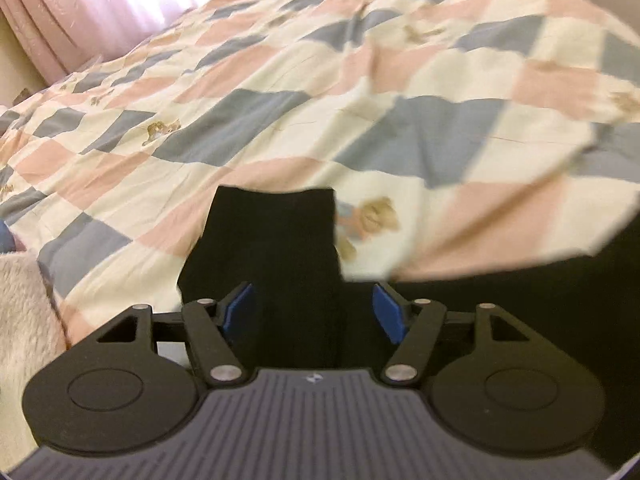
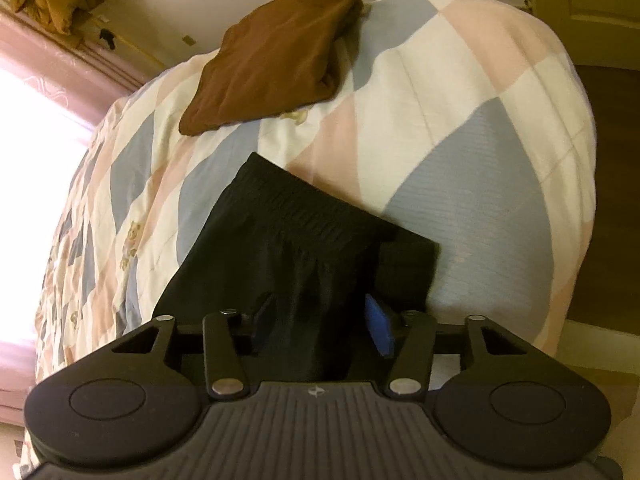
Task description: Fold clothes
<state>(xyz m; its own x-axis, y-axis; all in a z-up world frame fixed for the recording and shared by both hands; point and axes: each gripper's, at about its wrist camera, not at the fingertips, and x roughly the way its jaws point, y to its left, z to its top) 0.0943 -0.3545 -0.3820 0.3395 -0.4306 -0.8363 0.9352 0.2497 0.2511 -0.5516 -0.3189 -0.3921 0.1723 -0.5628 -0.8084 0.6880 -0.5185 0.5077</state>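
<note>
Lying across the checked quilt (image 2: 420, 92), the black garment (image 2: 288, 240) reads as a thin, slightly shiny fabric with a gathered, ribbed band along its far edge in the right wrist view. One squared corner sticks out on the right, just beside a blue-grey patch.

Right gripper (image 2: 322, 322): jaws spread to either side of the cloth, blue pads (image 2: 378, 326) showing. Fabric runs between them, but whether it is pinched I cannot tell.

Left gripper (image 1: 312, 312): jaws also wide, blue pads (image 1: 386, 312) flanking a dark panel of the black garment (image 1: 272, 240). Its far edge is straight with squared corners. Grip on it: cannot tell, the view is motion-blurred.

Quilt: soft, puffy, diamond patches in cream, pink and blue-grey, small bear prints, light creasing.

A brown folded cloth (image 2: 272, 60) sits near the far end of the bed, well apart from the black piece, matte and rumpled. Fuzzy off-white fabric (image 1: 24, 312) shows at the left edge of the left wrist view. Pink curtain (image 1: 52, 12) hangs at the bright window.
</note>
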